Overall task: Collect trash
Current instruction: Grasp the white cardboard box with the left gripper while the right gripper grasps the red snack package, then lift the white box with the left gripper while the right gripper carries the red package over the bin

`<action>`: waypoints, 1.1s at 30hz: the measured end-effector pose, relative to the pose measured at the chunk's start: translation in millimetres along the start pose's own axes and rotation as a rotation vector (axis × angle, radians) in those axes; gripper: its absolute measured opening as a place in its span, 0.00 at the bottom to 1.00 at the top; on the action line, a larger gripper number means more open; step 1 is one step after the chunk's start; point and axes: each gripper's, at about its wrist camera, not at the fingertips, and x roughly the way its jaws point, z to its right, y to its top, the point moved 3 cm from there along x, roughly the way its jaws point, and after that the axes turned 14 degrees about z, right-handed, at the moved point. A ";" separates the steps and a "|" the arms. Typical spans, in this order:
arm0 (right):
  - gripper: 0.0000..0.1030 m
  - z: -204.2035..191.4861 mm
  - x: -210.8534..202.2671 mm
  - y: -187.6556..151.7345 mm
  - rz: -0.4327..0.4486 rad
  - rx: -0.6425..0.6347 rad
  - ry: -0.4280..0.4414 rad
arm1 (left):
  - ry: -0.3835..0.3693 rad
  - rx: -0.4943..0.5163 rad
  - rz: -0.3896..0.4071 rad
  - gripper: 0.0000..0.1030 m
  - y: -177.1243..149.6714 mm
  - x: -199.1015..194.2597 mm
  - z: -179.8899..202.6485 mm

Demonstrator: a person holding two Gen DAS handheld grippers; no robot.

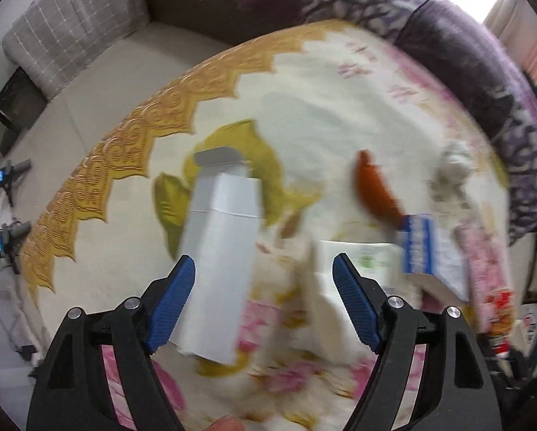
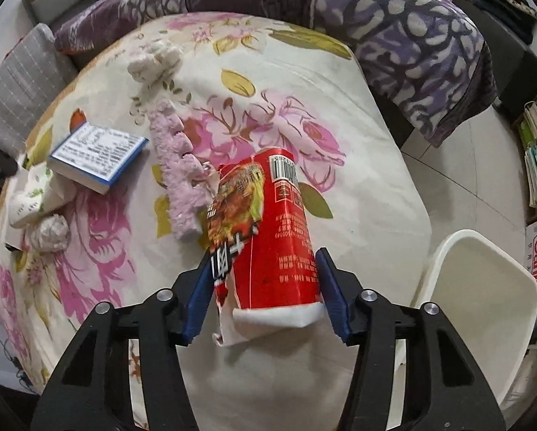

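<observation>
A tall white carton (image 1: 218, 251) lies on the floral tablecloth (image 1: 304, 107) in the left wrist view. My left gripper (image 1: 265, 262) hangs over it, open, with its left pad (image 1: 171, 305) against the carton's side and its right pad well clear. In the right wrist view a red instant-noodle cup (image 2: 283, 237) with a torn lid lies on its side. My right gripper (image 2: 265, 255) is shut on it, a blue pad (image 2: 331, 287) on either flank.
A blue-and-white box (image 2: 99, 158), a pink fluffy cloth (image 2: 177, 165), crumpled tissues (image 2: 153, 59), a paper ball (image 2: 51, 231) and a tissue pack (image 2: 28, 197) lie on the table. A brown scrap (image 1: 376, 194) lies mid-table. A white chair (image 2: 484, 287) stands at the right, a purple blanket (image 2: 394, 36) behind.
</observation>
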 end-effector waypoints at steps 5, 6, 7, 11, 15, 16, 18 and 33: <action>0.49 -3.7 -12.5 7.4 0.050 0.021 0.029 | 0.022 -0.028 -0.090 0.75 -6.4 29.8 -19.7; 0.49 -3.7 -14.4 9.2 0.057 0.027 0.037 | 0.025 -0.035 -0.106 0.75 -8.3 34.6 -22.5; 0.49 -4.2 -17.8 10.7 0.064 0.038 0.053 | 0.026 -0.041 -0.125 0.75 -10.8 39.8 -25.5; 0.49 -4.1 -26.4 15.9 0.085 0.069 0.099 | 0.018 -0.068 -0.139 0.74 -15.3 47.1 -32.7; 0.49 -3.9 -34.1 19.7 0.113 0.106 0.133 | -0.002 -0.092 -0.111 0.59 -12.6 41.3 -36.0; 0.49 -3.2 -36.3 21.1 0.125 0.116 0.138 | -0.008 -0.098 -0.105 0.58 -12.4 40.1 -37.3; 0.49 -2.2 -41.0 22.2 0.147 0.130 0.145 | -0.015 -0.117 -0.091 0.54 -11.5 36.1 -41.0; 0.49 10.0 -81.6 35.5 0.340 0.187 0.122 | -0.105 -0.112 0.241 0.53 21.8 -64.7 -4.0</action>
